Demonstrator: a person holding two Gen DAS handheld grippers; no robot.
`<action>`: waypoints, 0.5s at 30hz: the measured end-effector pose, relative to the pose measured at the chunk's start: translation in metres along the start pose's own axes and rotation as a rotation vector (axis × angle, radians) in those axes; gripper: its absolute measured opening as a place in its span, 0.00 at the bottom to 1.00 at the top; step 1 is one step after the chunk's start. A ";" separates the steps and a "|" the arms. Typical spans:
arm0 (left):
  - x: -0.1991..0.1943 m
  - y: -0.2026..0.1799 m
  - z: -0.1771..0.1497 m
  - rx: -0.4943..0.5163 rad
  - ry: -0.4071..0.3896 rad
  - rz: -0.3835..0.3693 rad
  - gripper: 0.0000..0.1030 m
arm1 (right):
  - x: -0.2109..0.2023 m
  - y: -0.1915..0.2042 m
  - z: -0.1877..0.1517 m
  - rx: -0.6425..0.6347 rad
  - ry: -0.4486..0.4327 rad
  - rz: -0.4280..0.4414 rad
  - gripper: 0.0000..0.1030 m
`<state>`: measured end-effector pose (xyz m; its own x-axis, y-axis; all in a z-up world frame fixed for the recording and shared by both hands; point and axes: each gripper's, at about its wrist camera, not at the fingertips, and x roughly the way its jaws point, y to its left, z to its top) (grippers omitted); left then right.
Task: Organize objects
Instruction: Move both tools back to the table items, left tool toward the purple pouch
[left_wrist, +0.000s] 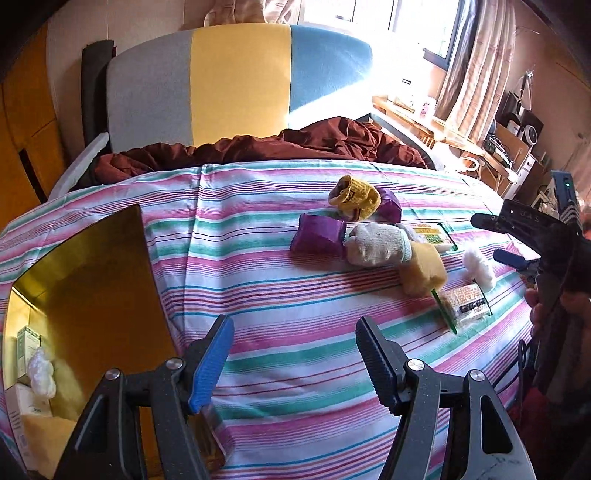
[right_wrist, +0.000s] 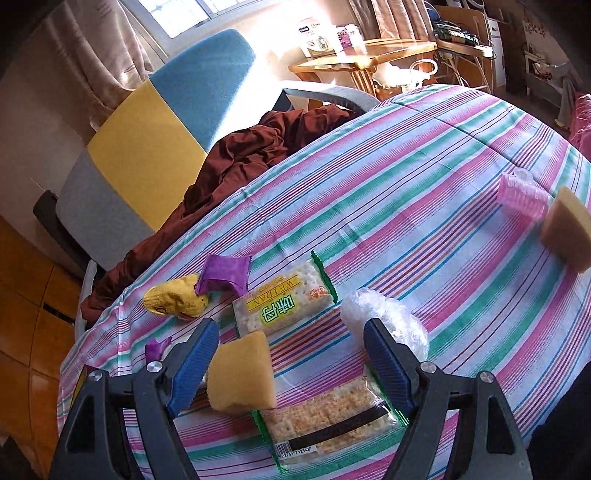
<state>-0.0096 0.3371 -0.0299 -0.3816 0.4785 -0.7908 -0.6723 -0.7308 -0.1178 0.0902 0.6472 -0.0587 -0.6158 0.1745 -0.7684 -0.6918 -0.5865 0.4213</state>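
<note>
Loose items lie on the striped bedspread (left_wrist: 280, 295): a yellow glove (left_wrist: 354, 197), purple packets (left_wrist: 317, 234), a white glove (left_wrist: 376, 245), a yellow sponge (left_wrist: 424, 271), cracker packs (left_wrist: 463, 304) and a white plastic wad (left_wrist: 480, 267). My left gripper (left_wrist: 295, 360) is open and empty above the bedspread, beside an open cardboard box (left_wrist: 88, 291). My right gripper (right_wrist: 291, 362) is open, hovering over a sponge (right_wrist: 242, 373) and a cracker pack (right_wrist: 328, 421). Another cracker pack (right_wrist: 282, 301) and plastic wad (right_wrist: 384, 319) lie beyond. The right gripper (left_wrist: 517, 240) also shows in the left wrist view.
The box holds a carton (left_wrist: 27, 347) and a white wad (left_wrist: 42, 373). A pink ribbed cup (right_wrist: 522, 197) and another sponge (right_wrist: 567, 234) lie far right. A brown blanket (left_wrist: 266, 147) and a striped headboard (left_wrist: 236, 81) are behind. A wooden table (right_wrist: 362, 55) stands by the window.
</note>
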 end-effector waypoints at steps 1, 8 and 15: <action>0.005 -0.001 0.005 -0.004 0.007 -0.003 0.67 | 0.000 0.000 0.000 0.002 0.002 0.005 0.80; 0.049 -0.005 0.044 0.012 0.051 0.027 0.58 | 0.003 0.002 0.000 0.003 0.026 0.034 0.80; 0.090 0.015 0.074 -0.190 0.159 -0.068 0.56 | 0.008 0.005 -0.001 -0.008 0.056 0.045 0.80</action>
<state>-0.1006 0.4051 -0.0587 -0.2254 0.4582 -0.8598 -0.5560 -0.7852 -0.2726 0.0828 0.6448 -0.0632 -0.6237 0.1034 -0.7747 -0.6609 -0.5989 0.4521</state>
